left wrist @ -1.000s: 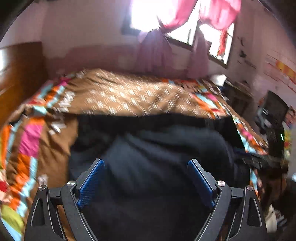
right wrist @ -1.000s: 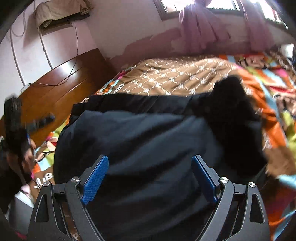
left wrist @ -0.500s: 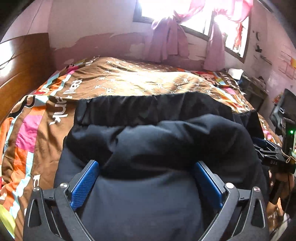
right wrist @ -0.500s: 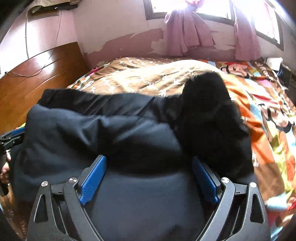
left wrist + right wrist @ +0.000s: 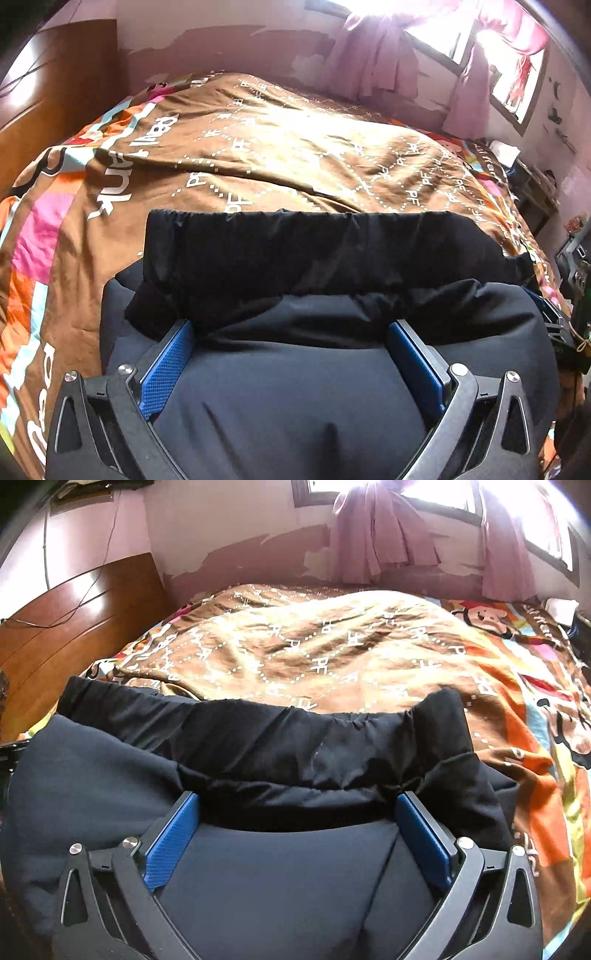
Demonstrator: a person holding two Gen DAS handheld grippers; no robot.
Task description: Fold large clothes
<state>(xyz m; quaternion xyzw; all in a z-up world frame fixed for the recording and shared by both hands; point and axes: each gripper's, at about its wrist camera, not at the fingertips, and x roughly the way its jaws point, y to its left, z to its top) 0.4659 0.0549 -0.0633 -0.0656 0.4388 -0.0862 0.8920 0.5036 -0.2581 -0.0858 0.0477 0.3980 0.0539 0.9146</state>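
Observation:
A large dark navy padded jacket (image 5: 295,387) lies on the bed, its near part folded up over a black band (image 5: 314,243) of the same garment. It also fills the lower right wrist view (image 5: 258,867). My left gripper (image 5: 291,332) is open, its blue pads (image 5: 166,365) wide apart with jacket fabric bulging between them. My right gripper (image 5: 295,805) is open too, its blue pads (image 5: 424,834) spread over the jacket's fold. Whether the pads press the cloth is unclear.
The bed carries a brown patterned quilt (image 5: 295,155) with bright orange and pink borders (image 5: 535,738). A wooden headboard (image 5: 74,609) stands at the left. Windows with pink curtains (image 5: 380,528) are behind. A dark side table (image 5: 535,184) stands at the right.
Both grippers have pushed forward and lowered, carrying the jacket's near part over toward the black band. The fold now lies flatter on the bed. Both grippers stay open.

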